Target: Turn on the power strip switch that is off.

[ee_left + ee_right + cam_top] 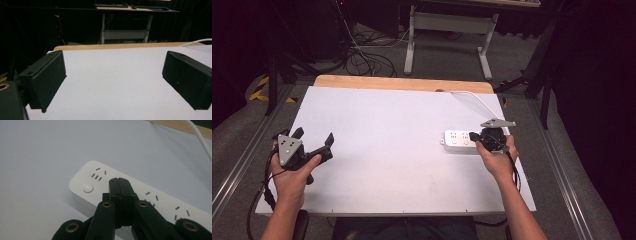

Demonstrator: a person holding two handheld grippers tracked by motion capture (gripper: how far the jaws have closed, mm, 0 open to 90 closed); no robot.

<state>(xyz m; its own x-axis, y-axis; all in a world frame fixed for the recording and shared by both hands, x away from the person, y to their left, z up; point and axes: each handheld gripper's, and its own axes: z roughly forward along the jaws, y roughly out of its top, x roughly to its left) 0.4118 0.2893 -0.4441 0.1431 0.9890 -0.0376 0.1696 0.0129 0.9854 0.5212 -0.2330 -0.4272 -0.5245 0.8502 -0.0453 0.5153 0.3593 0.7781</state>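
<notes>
Two grippers up. Right gripper, jaws pressed together and holding nothing, sits over the white power strip at right centre of the counter, tips just beside its round button. Strip's long axis runs left-right. Left gripper gapes wide, empty, lower left.

White power strip flat on table's right side, cord attached.

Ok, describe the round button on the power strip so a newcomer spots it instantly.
Find the white power strip near the right edge of the white table. Go to its rounded end in the right gripper view. The button is the lone smooth disc there, beside slotted sockets, just left of the shut right claw.
</notes>
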